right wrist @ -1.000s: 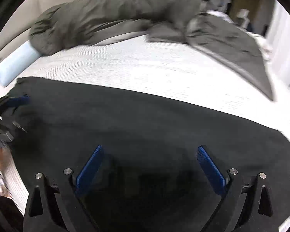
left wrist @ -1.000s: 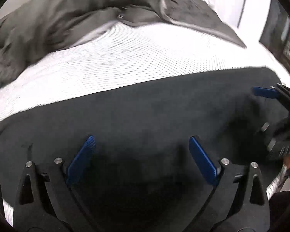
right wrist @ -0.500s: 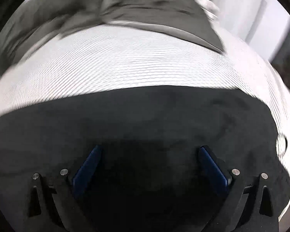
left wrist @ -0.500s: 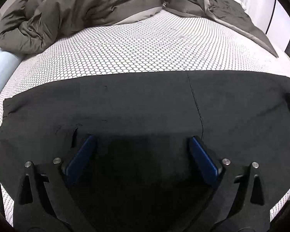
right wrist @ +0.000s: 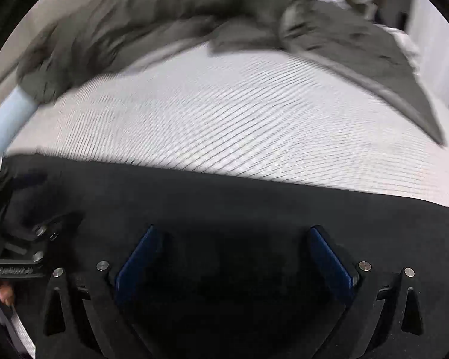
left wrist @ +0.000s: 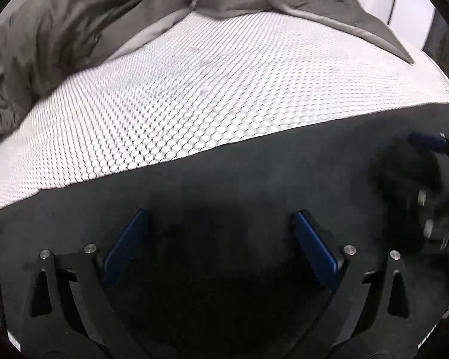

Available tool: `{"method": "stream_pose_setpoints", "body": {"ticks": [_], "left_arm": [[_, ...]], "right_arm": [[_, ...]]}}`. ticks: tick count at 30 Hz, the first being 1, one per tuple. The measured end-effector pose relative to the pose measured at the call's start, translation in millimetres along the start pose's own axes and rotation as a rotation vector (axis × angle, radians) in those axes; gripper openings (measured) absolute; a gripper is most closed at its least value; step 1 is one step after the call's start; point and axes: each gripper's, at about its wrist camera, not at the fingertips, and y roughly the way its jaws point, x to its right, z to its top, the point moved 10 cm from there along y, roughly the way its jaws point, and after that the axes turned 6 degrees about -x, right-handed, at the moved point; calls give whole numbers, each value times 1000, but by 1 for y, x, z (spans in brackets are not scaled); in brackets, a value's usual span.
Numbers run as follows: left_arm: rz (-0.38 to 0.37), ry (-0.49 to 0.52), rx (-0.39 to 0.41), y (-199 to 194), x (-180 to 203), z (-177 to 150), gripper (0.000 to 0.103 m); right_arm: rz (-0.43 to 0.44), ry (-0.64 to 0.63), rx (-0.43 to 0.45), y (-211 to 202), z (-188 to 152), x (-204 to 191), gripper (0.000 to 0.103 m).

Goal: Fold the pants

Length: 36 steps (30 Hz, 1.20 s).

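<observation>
Black pants lie flat across the near part of a white mesh-covered mattress; they fill the lower half of the right wrist view too, pants. My left gripper hovers open over the dark fabric, nothing between its blue pads. My right gripper is also open above the pants. The right gripper shows blurred at the right edge of the left wrist view. At the left edge of the right wrist view the left gripper appears, with a person's hand behind it.
A rumpled grey duvet is heaped along the far side of the mattress, its corner trailing to the right, duvet. A pale blue pillow lies at the far left. White walls and dark furniture stand beyond.
Both views have swung sideways since half a second ago. Each gripper has come back into the other's view, as it was one second ago. Both stay open.
</observation>
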Motion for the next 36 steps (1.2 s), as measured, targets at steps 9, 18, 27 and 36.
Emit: {"method": "stream_pose_setpoints", "body": {"ticks": [9, 18, 27, 36], "left_arm": [[96, -186, 21, -5, -94, -6, 98], [-29, -166, 72, -21, -55, 19, 98], [65, -118, 25, -8, -60, 16, 98], [154, -302, 52, -25, -167, -9, 97]], "right_arm": [[-321, 178, -14, -7, -20, 116, 101], [-116, 171, 108, -41, 11, 48, 101], [-56, 25, -25, 10, 3, -23, 101], [-207, 195, -51, -18, -41, 93, 101]]}}
